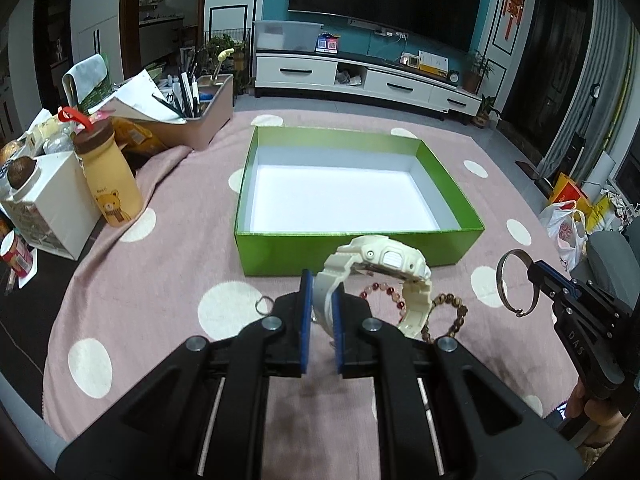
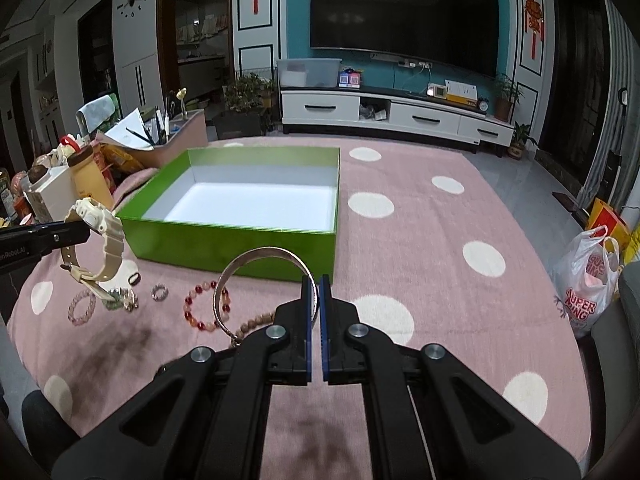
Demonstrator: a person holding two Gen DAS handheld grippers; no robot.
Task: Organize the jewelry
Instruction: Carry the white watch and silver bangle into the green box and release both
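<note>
My left claw (image 1: 322,300) clamps the watch (image 1: 380,268), my right claw (image 2: 315,296) the bangle (image 2: 264,256); the green box (image 1: 360,246) lies just ahead, nearer my left.

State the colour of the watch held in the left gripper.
Cream white all over, strap and case alike. The watch shows best in the left wrist view, clamped by its strap in the left gripper.

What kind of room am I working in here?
Most likely a home living room: a large wall-mounted TV hangs above a low white media cabinet, and the work surface is a table under a pink polka-dot cloth.
</note>
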